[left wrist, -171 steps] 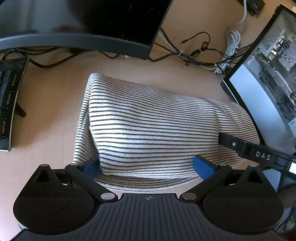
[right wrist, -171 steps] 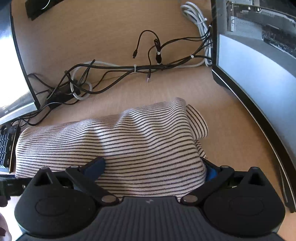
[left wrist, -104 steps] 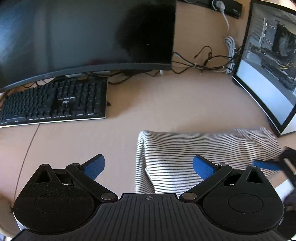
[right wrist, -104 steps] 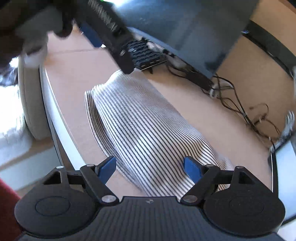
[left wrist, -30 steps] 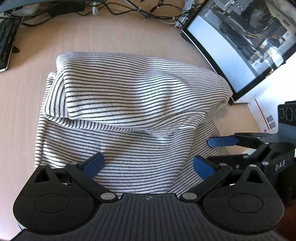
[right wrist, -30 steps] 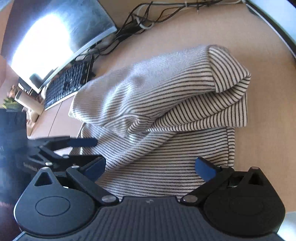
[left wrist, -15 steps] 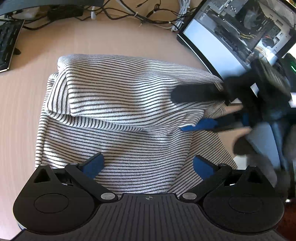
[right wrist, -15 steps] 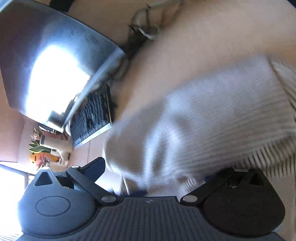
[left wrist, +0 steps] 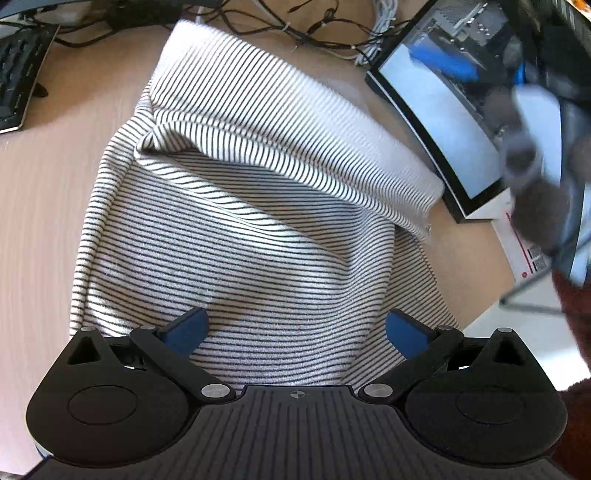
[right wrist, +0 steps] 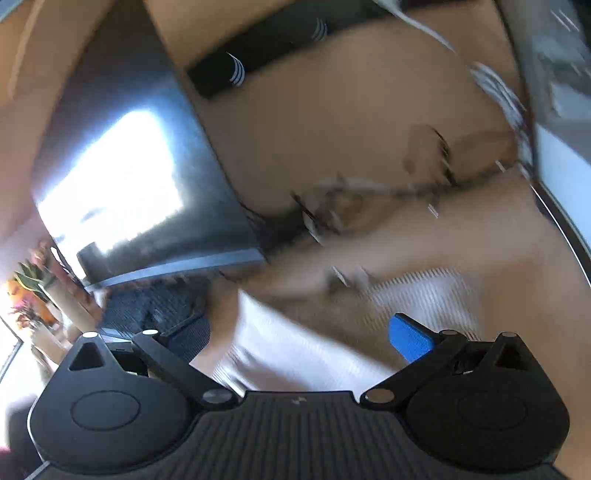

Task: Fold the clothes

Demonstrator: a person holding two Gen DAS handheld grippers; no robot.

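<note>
Striped top (left wrist: pixel 258 229) lies on the desk (left wrist: pixel 40 206) with its far part doubled over, both the left gripper (left wrist: pixel 295 328) and right gripper (right wrist: pixel 299 332) gaping empty, so I'd say squaring up its uneven layers comes next.

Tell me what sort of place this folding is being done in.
Most likely a home computer desk: a keyboard at the left edge, a monitor, tangled cables, and a glass-sided PC case around the striped garment on the wooden desktop.
</note>
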